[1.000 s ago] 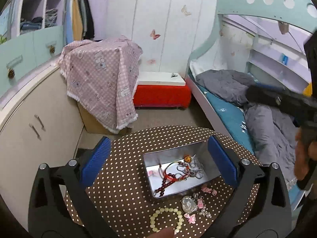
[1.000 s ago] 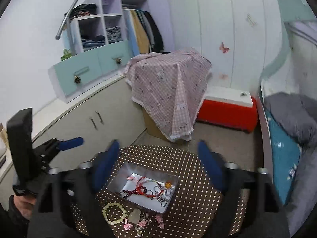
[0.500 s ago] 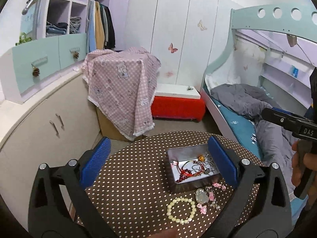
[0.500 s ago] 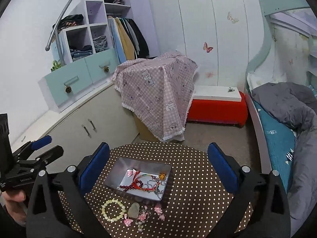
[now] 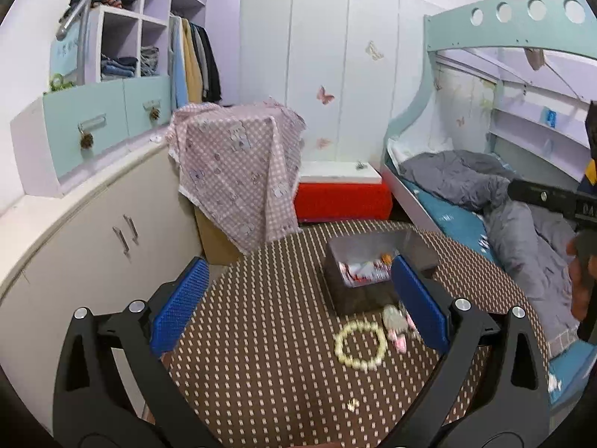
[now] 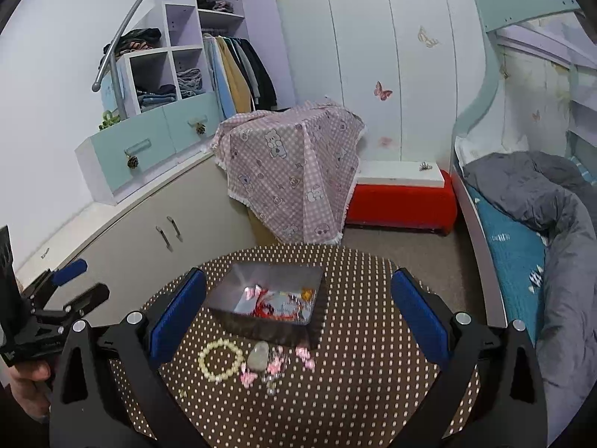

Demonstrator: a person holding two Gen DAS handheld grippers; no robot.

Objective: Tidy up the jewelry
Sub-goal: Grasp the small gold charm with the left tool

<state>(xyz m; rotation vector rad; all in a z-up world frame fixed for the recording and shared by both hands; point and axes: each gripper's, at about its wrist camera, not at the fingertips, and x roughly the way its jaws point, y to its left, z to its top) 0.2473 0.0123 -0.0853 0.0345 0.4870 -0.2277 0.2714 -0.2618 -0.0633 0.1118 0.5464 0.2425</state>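
While both claws hang wide and empty above the dotted surface [image 6: 373, 373], we judge ourselves between picks: some jewelry lies in the tin [image 6: 268, 298], but the bracelet [image 6: 221, 359] and pink charms [image 6: 276, 364] sit loose just in front of it. Next, one claw must drop and close narrowly on the bracelet. Our right claw [image 6: 298, 321] shows the charms plainly; the left claw [image 5: 298, 306] half hides them.

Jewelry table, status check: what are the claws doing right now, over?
Left claw open, empty. Right claw open, empty, above table. Bead bracelet and pink trinkets outside metal tin. Nothing in the way.
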